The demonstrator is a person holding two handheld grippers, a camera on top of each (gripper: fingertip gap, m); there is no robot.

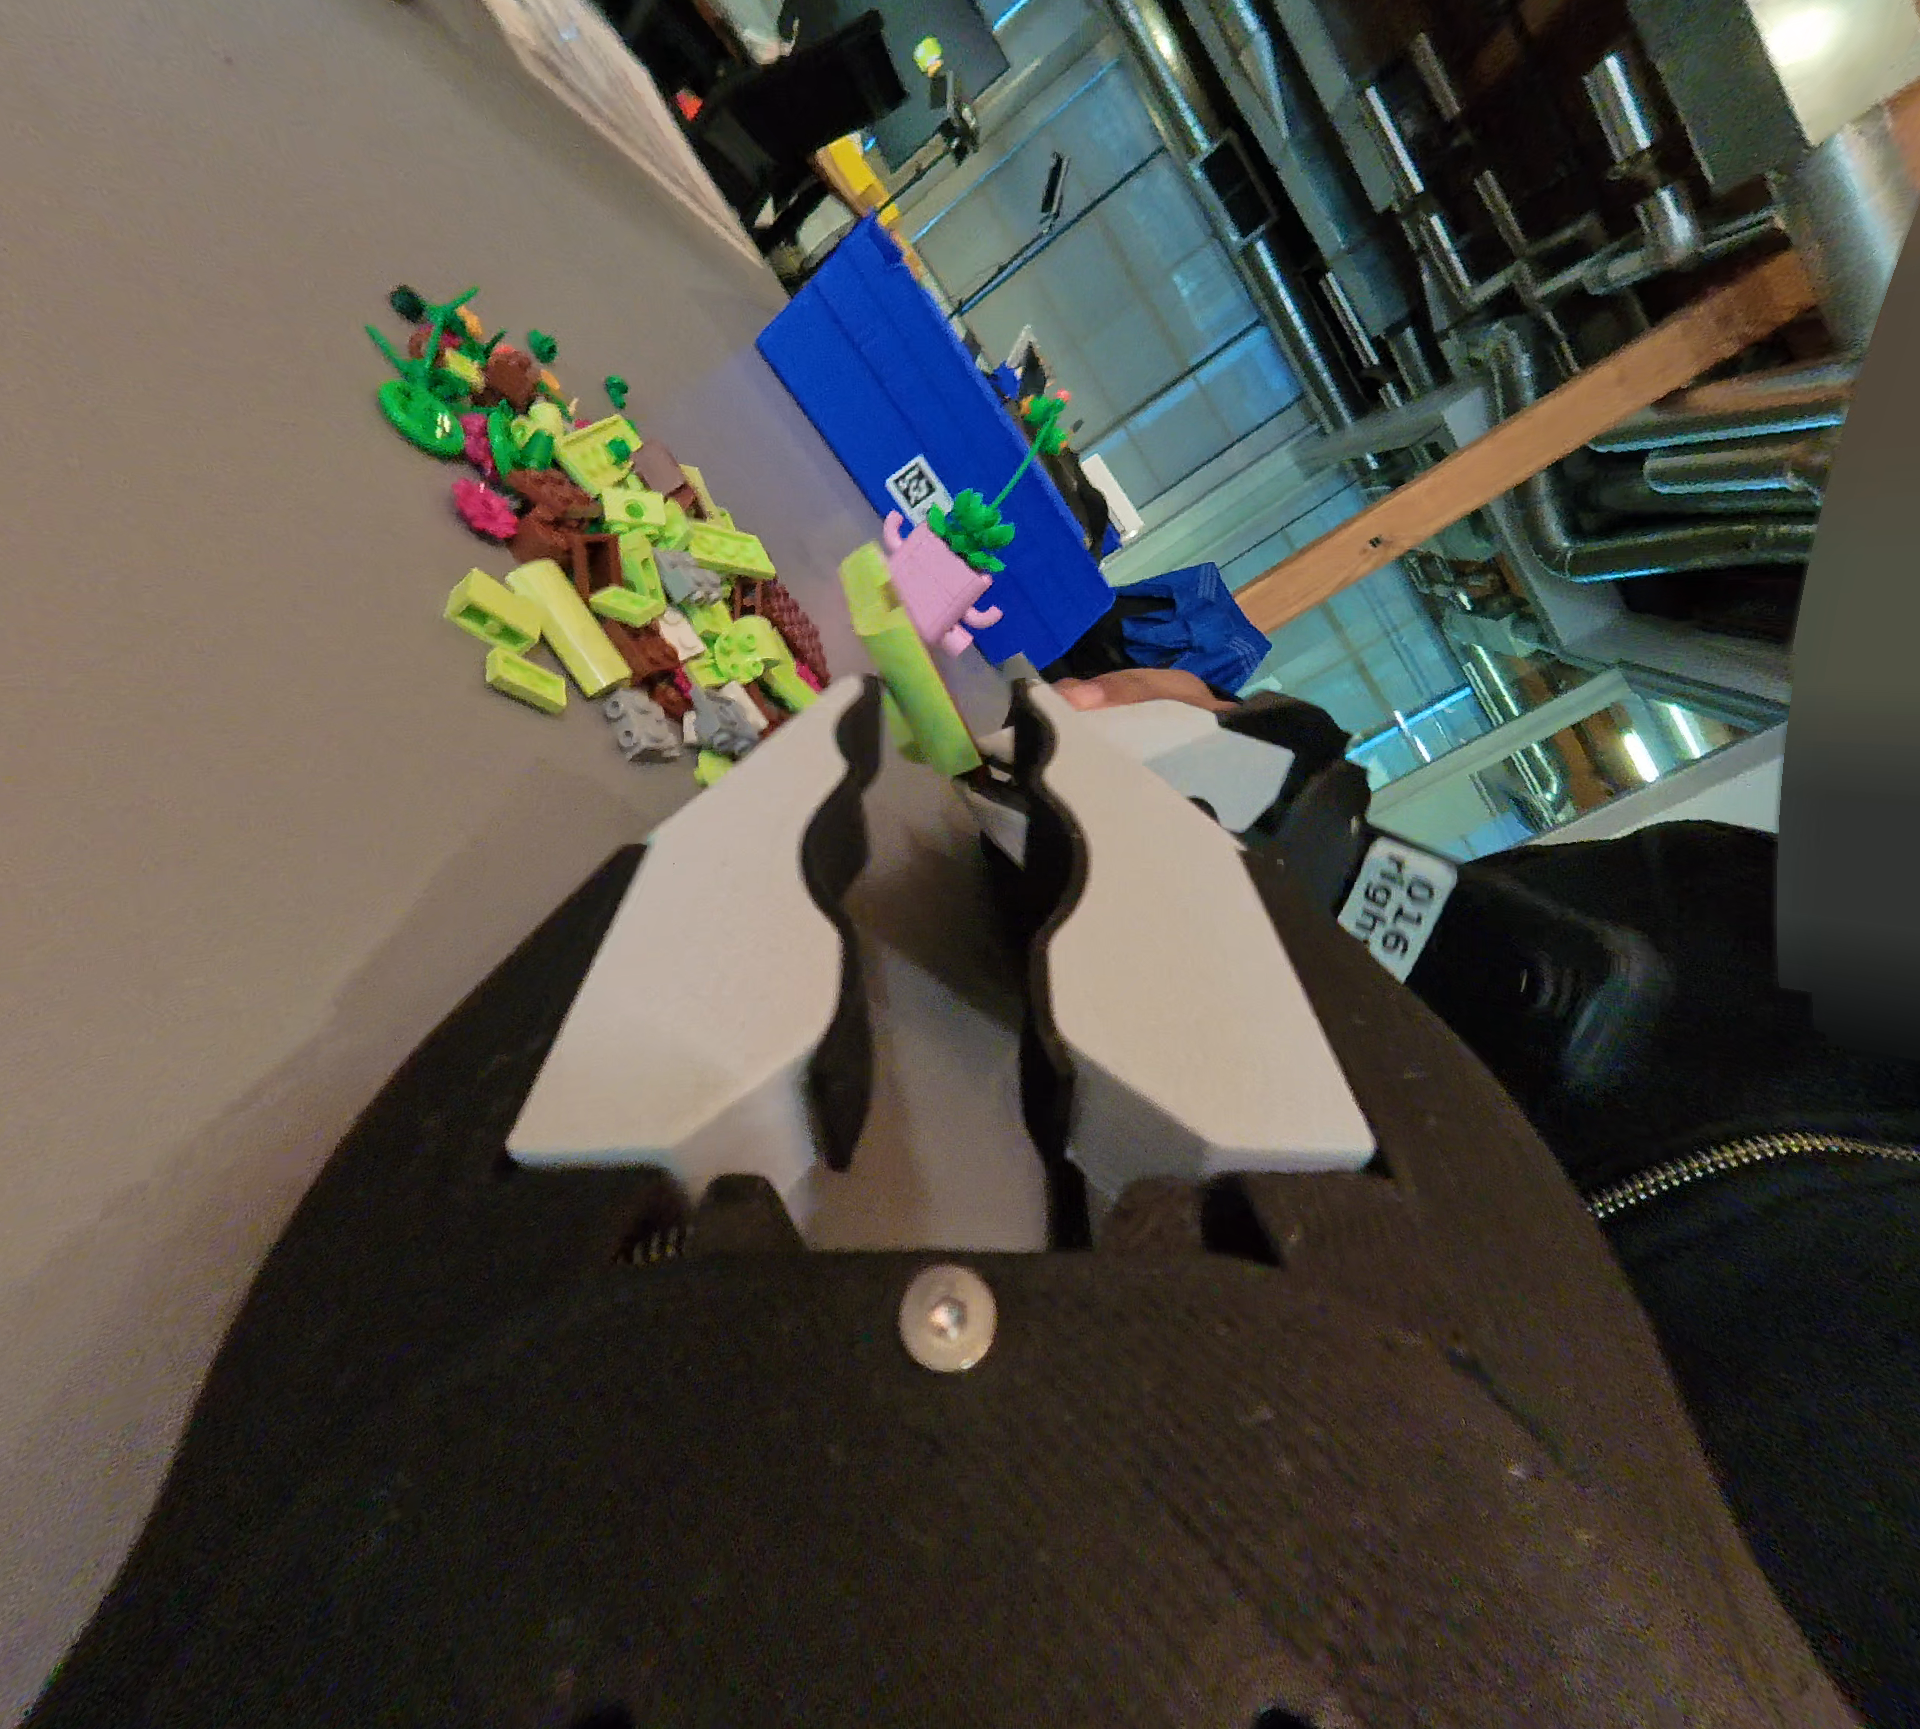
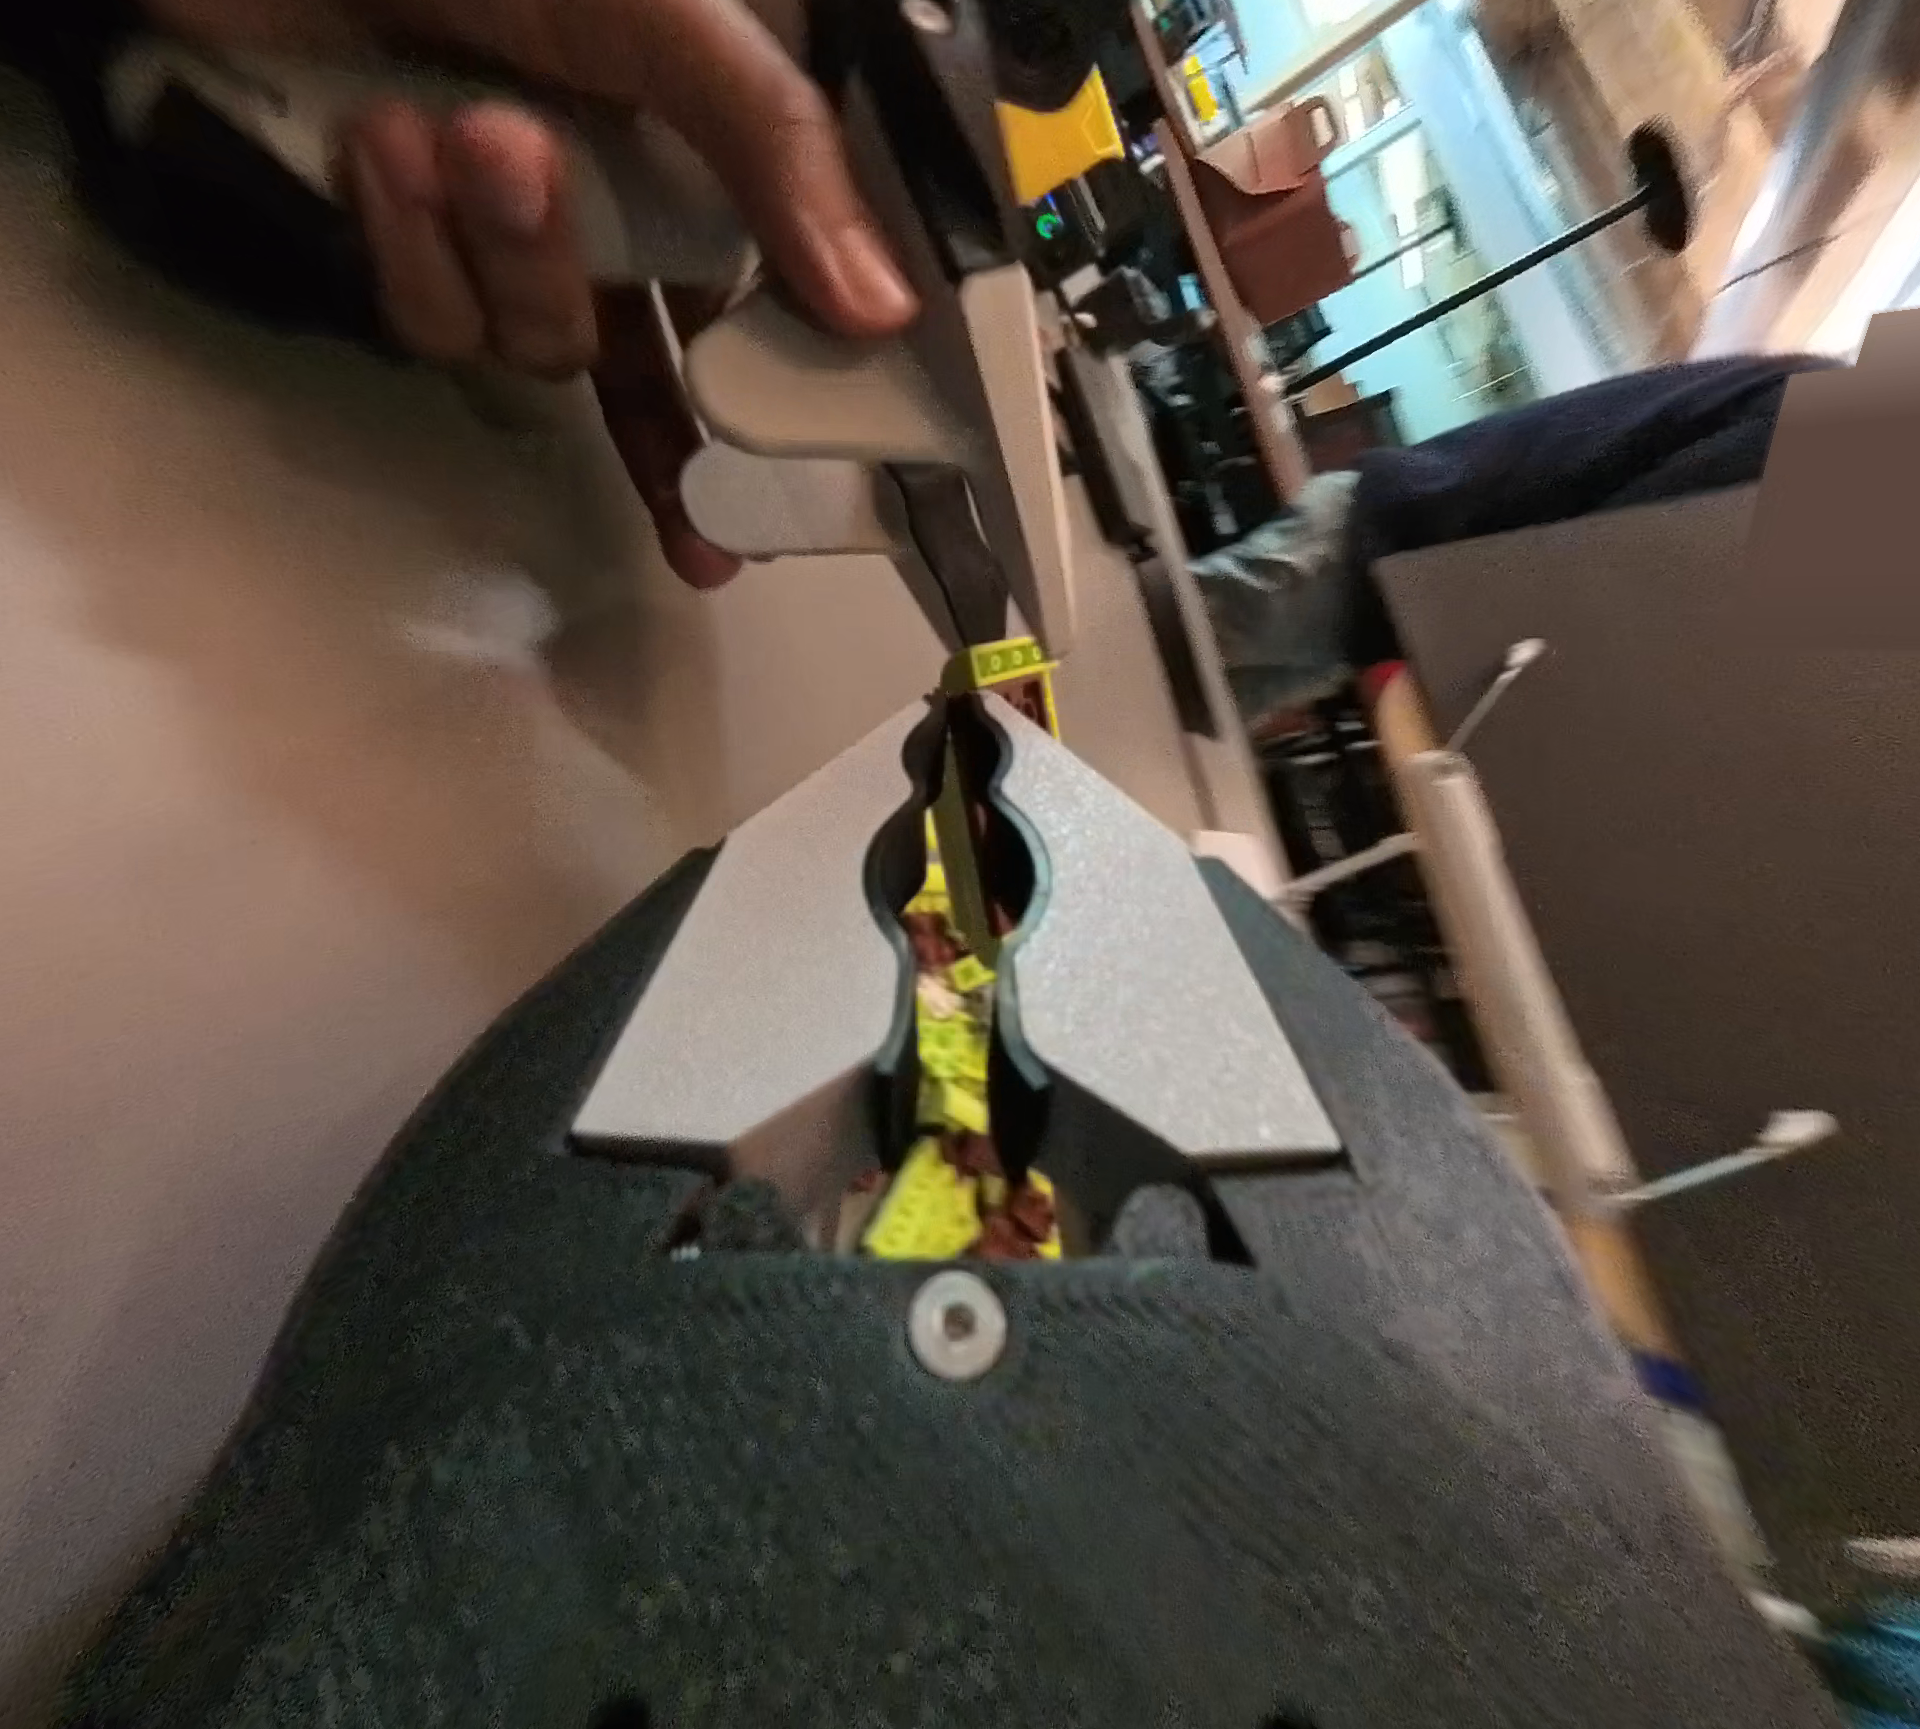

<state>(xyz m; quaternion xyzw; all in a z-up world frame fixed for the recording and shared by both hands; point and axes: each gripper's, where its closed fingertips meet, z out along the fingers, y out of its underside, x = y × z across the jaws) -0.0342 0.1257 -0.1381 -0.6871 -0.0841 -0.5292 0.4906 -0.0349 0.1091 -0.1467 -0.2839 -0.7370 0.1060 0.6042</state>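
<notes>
In the left wrist view my left gripper (image 1: 945, 692) has its jaws narrowed around a long lime-green brick piece (image 1: 914, 671), which stands up between the fingertips. The grey finger of the right gripper (image 1: 1174, 765) comes in from the right and meets the same piece. In the right wrist view my right gripper (image 2: 977, 718) is shut on the lime and brown brick piece (image 2: 961, 838). The left gripper (image 2: 992, 630), held by a hand (image 2: 582, 69), pinches the piece's lime top (image 2: 1003, 661) from above. Both hold it above the grey table (image 1: 260, 536).
A pile of loose lime, brown, grey, pink and green bricks (image 1: 613, 536) lies on the table and shows through the right jaws (image 2: 940, 1066). A small pink brick pot with a green plant (image 1: 945, 578) stands by a blue bin (image 1: 904, 422). A dark sleeve (image 1: 1714, 1004) is at right. Both grippers' tips are close together, under 4 cm apart.
</notes>
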